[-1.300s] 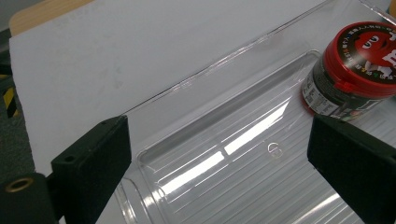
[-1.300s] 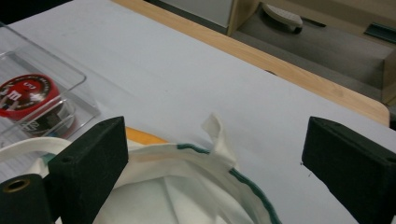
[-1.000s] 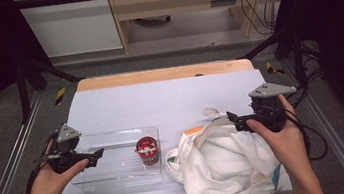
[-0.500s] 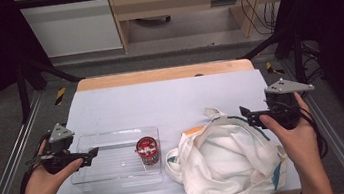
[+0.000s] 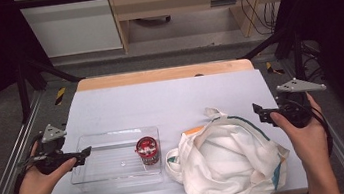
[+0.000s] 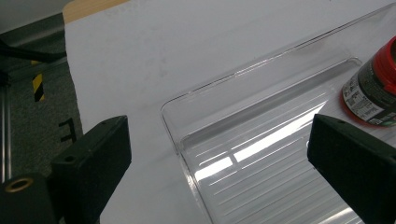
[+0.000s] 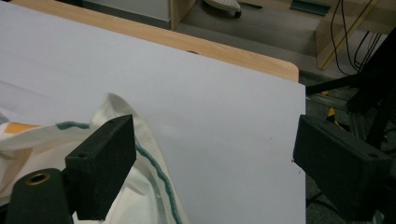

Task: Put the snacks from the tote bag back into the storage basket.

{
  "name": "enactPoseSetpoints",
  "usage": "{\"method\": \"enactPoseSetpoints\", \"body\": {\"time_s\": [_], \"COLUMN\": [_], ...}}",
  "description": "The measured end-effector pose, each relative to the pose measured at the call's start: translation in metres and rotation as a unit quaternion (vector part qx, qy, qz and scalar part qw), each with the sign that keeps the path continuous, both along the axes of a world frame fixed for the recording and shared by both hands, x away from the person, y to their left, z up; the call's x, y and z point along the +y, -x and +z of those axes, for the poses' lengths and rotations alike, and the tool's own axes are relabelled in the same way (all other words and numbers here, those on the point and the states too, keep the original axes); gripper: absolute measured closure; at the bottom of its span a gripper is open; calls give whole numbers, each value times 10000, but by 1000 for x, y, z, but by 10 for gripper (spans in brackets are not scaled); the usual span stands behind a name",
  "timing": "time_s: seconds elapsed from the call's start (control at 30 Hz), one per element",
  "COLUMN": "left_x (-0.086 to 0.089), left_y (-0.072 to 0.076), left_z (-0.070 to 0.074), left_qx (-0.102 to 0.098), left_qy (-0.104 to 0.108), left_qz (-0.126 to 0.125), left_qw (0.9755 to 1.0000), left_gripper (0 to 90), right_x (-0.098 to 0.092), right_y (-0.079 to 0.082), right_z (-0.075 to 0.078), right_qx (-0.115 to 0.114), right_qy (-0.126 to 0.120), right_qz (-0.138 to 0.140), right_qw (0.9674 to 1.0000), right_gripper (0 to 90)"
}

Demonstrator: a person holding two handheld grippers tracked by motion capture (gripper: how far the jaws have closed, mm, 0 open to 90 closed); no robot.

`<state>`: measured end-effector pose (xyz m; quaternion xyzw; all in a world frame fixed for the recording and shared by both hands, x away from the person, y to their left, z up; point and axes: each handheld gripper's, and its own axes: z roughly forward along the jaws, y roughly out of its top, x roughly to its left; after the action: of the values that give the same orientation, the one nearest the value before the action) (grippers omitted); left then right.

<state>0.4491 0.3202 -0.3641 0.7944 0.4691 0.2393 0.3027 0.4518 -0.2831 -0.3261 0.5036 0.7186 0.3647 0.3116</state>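
While the person's left hand point(image 5: 36, 175) holds the left gripper point(image 5: 86, 151) at the left end of the clear rectangular plastic tray point(image 5: 114, 172), that gripper's black jaws stand wide apart with nothing between them; in the left gripper view the tray's near corner point(image 6: 187, 140) lies below the gap, untouched. Inside the tray, at its right end, stands a small round jar with a red lid and a dark printed label point(image 5: 147, 150), upright and well clear of the left gripper. Just right of the tray, touching or nearly touching its corner, a crumpled white cloth bag with green trim point(image 5: 229, 162) slumps on the pale grey table top point(image 5: 170, 102), an orange patch showing near its opening. At the table's right edge the right hand point(image 5: 306, 135) holds the right gripper point(image 5: 259, 113) just beside the bag's upper right side. Its jaws have just been closing a little yet remain wide, with bare table between them in the right gripper view and the bag's green-edged rim point(image 7: 156, 172) beside the left jaw, not gripped.
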Motion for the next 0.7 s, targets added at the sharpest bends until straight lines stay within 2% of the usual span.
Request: {"method": "enactPoseSetpoints", "body": {"time_s": [0.13, 0.47, 0.7], "left_x": [4, 12, 15], "left_y": [-1, -3, -6], "left_z": [-2, -7, -13], "left_qx": [7, 32, 151], "left_qy": [1, 65, 64], "left_qz": [83, 229, 259], "left_qw": [10000, 9997, 9995], "left_gripper": [63, 63, 63], "right_x": [-6, -17, -24], "right_y": [-3, -8, -10], "right_z": [-7, -20, -30], "right_qx": [86, 316, 397], "right_qy": [37, -17, -190], "right_qz": [-136, -250, -219], "right_qw": [9999, 9992, 9988], "right_gripper": [146, 149, 128]}}
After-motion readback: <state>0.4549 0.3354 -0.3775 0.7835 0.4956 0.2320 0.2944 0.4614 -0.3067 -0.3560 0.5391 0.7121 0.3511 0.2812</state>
